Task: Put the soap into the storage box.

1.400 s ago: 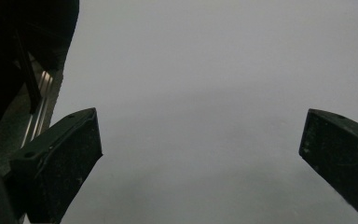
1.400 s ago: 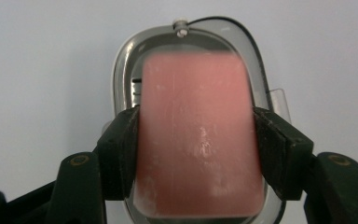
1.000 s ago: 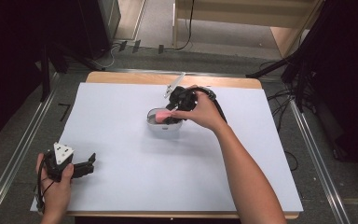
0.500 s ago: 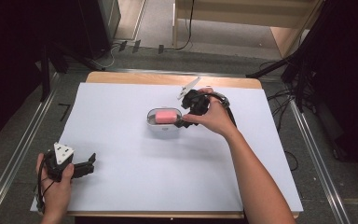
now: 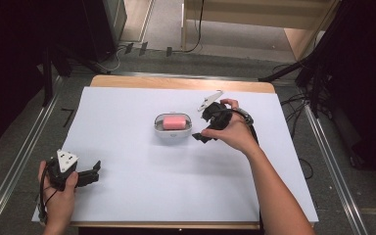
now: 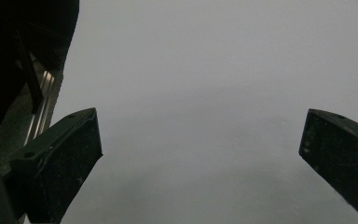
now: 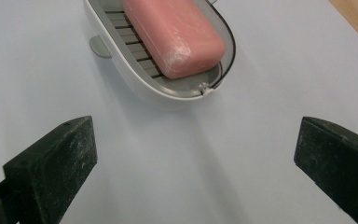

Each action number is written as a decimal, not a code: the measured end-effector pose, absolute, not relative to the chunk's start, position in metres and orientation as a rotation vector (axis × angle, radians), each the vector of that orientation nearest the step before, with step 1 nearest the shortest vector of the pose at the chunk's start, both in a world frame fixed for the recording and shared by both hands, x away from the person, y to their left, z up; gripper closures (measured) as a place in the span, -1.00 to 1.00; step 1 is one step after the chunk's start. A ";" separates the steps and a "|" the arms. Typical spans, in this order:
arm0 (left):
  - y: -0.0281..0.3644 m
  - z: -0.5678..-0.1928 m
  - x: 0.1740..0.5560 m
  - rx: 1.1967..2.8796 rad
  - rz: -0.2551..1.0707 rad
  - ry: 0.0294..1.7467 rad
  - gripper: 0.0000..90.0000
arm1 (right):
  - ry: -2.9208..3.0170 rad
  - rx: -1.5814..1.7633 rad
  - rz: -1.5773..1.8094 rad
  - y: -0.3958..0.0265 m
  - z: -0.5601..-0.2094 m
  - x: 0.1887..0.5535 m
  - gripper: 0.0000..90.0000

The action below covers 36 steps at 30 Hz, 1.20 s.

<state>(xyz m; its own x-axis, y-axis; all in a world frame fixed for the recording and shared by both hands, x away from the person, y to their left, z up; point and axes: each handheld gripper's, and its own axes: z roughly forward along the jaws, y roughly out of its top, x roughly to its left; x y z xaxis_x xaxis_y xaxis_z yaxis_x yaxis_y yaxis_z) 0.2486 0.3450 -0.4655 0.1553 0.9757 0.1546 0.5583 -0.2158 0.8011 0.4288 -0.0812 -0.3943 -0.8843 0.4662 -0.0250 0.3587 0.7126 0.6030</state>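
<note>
The right gripper (image 5: pixel 201 131) sits just beside the white soap dish (image 5: pixel 173 130), its jaws opening wide with nothing between them. In the right gripper view the fingers (image 7: pixel 51 168) stand far apart over bare table, and the dish lies just ahead of them, a little toward the left finger, apart from both pads. The pink soap bar (image 7: pixel 173 35) lies flat inside the dish on the ribbed grey insert, resting clear of the fingertips and touched by neither. Over at the near corner, the left gripper (image 5: pixel 96 171) rests low on the white table cover (image 5: pixel 127 196), well apart from the dish. Its fingers (image 6: pixel 60 163) are spread wide too, with only plain white surface between them and ahead of them. From above, the dish stands between the two grippers, close by the right fingertips and far from the left ones.
</note>
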 end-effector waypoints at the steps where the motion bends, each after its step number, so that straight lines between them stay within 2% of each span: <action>1: 0.345 -0.465 0.249 1.853 0.921 1.458 -1.00 | 2.735 0.682 0.920 -0.084 -0.395 0.427 -1.00; 36: 0.343 -0.466 0.249 1.857 0.937 1.459 -1.00 | 2.588 0.914 1.021 -0.154 -0.429 0.376 -1.00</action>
